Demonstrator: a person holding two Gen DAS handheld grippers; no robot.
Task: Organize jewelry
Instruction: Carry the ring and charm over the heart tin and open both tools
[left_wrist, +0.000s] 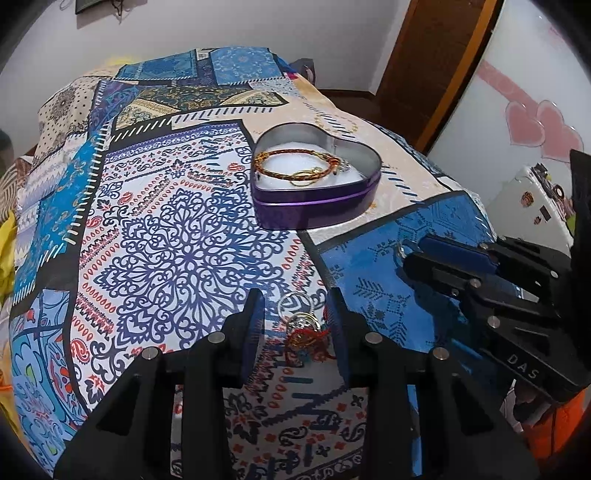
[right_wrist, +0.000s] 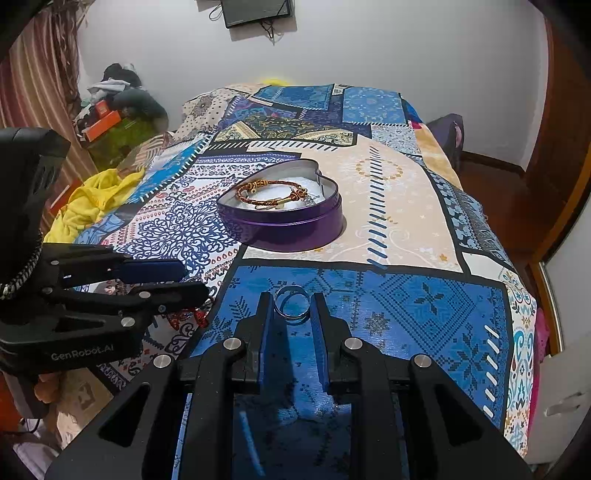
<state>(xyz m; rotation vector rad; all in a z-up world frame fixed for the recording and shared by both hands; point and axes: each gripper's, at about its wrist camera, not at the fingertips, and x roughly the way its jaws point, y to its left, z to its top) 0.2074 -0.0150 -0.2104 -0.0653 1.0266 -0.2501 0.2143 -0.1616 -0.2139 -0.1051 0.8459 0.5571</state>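
The left gripper straddles a tangle of red thread and small rings on the patterned bedspread; its narrow jaws seem not quite to pinch it. The right gripper is clamped on a silver ring. Farther on, with nothing between, sits an open purple heart-shaped tin holding a braided bracelet. Beyond are yellow cloth and the wall.

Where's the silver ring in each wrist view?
Left wrist: silver ring at right of middle, held at the tips of the right gripper.
Right wrist: low centre, between that gripper's fingers, on the blue patch of cloth.
Shared landmark: the purple heart-shaped tin, further away on the bed.
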